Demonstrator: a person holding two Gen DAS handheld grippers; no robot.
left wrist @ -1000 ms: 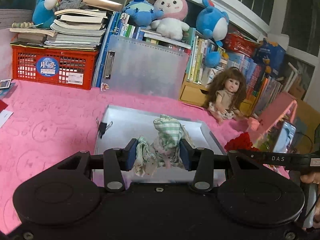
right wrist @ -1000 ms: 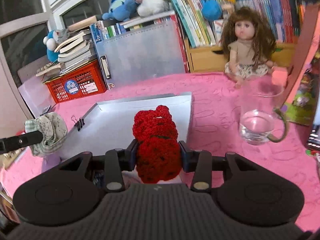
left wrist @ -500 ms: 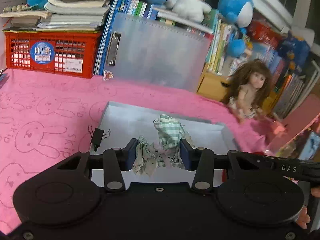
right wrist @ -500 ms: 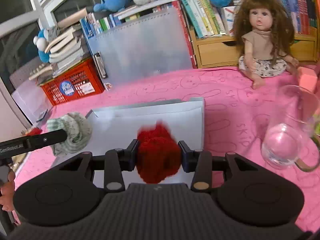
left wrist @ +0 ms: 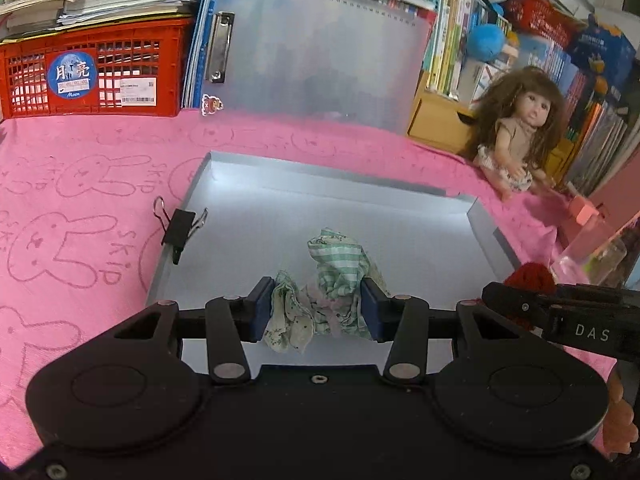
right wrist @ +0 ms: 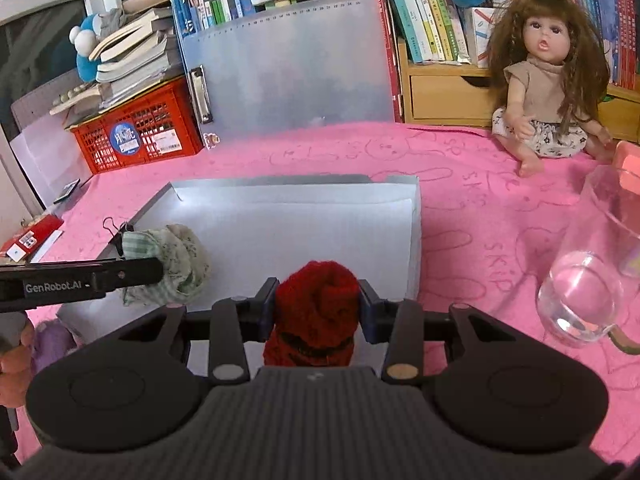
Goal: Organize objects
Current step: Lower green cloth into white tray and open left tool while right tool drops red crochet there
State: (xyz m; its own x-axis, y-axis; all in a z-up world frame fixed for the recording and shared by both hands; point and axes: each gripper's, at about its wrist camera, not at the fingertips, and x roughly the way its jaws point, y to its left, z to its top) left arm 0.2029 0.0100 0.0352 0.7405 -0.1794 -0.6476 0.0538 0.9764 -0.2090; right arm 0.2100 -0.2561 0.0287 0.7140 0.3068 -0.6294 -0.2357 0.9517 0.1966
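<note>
My left gripper [left wrist: 316, 310] is shut on a bunched green checked and floral cloth [left wrist: 334, 280], held over the near edge of a shallow grey tray [left wrist: 400, 188] on the pink bunny-print cloth. My right gripper [right wrist: 318, 306] is shut on a red crocheted piece [right wrist: 314, 312], held over the tray's near right part [right wrist: 416, 240]. In the right wrist view the cloth [right wrist: 176, 264] and the left gripper's finger [right wrist: 120, 276] show at the left. In the left wrist view the red piece [left wrist: 528, 278] shows at the right.
A black binder clip [left wrist: 180, 230] is clipped on the tray's left rim. A glass mug [right wrist: 588, 276] stands right of the tray. A doll [right wrist: 548, 76] sits at the back right. A red crate [left wrist: 84, 72], a clear clipboard [left wrist: 316, 52] and books line the back.
Both grippers have moved forward and lower toward the tray, keeping hold of the cloth and the red piece. The tray and doll look closer.
</note>
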